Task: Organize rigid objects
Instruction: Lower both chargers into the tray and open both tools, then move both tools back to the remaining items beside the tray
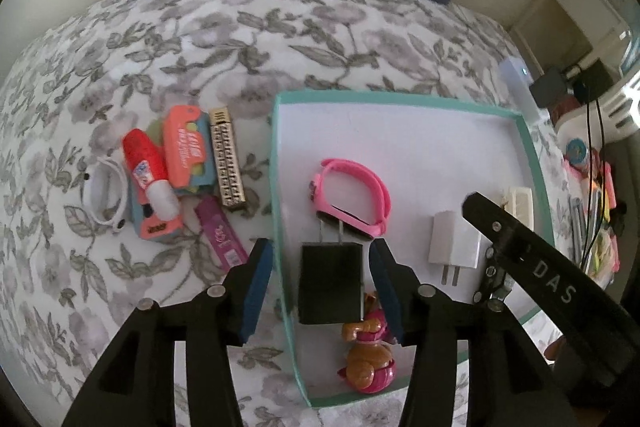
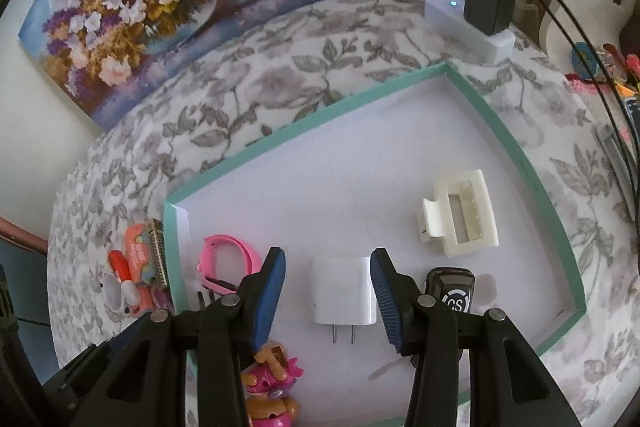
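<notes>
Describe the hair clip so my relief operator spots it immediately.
Find the shallow teal-rimmed box on the floral cloth. Inside, toward its right wall beyond the white charger, lies the cream hair clip: the only cream piece, blocky, with a rectangular window.

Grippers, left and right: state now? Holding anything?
Left gripper: open, pads clear of the black charger lying between them in the tray.
Right gripper: open, straddling the white charger, no contact.
</notes>
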Demonstrator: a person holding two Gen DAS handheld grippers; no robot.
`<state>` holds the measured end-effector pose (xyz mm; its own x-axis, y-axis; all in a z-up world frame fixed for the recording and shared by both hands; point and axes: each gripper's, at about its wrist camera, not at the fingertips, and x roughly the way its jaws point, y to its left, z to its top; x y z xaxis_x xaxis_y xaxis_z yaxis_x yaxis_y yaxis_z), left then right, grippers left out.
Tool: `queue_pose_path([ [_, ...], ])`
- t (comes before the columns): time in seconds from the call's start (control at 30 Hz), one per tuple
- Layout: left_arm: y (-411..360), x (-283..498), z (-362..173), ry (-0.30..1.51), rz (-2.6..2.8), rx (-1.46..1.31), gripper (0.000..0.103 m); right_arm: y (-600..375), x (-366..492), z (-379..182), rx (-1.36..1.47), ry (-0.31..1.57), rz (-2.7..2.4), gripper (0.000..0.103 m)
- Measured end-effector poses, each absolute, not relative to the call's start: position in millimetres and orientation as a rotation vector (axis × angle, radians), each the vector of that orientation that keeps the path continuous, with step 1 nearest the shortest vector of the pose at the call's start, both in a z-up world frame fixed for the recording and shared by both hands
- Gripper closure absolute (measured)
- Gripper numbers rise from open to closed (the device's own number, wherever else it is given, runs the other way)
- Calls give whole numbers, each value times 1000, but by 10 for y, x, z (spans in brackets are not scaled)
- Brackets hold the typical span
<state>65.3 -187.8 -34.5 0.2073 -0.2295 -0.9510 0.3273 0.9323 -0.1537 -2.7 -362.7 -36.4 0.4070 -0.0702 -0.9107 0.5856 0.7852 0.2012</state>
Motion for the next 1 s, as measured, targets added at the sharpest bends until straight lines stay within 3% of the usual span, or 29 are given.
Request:
queue_pose_path([
  [0.07,-1809,691,-333,1303,-365,70,45,-3637,-33,-362,552,1081,-446,55],
  [0.23,-1602,807,-299,1289,-287,23,43,-3636,-28,-400,548,1096,-450,55],
  [0.37,-1397,894,-292,1287,-228,-30,26,-3566,10,-426,522,1108,-438,51],
  [0.53,-1109,983,-313,1293,-146,-96,21,-3458,63,-443,473,1124,-423,46],
  [0.6,-980,1021,-340,1298,-102,-115,17,-3416,82,-446,457,1126,-422,38],
  [0.87,-581,1115,-428,1312,13,-178,15,-3267,146,-482,410,1138,-400,24],
  [0.93,-492,1131,-442,1312,32,-196,5,-3237,156,-488,404,1138,-392,20],
  [1.0,-415,1145,-447,1306,51,-206,4,-3200,166,-491,396,1135,-382,12],
])
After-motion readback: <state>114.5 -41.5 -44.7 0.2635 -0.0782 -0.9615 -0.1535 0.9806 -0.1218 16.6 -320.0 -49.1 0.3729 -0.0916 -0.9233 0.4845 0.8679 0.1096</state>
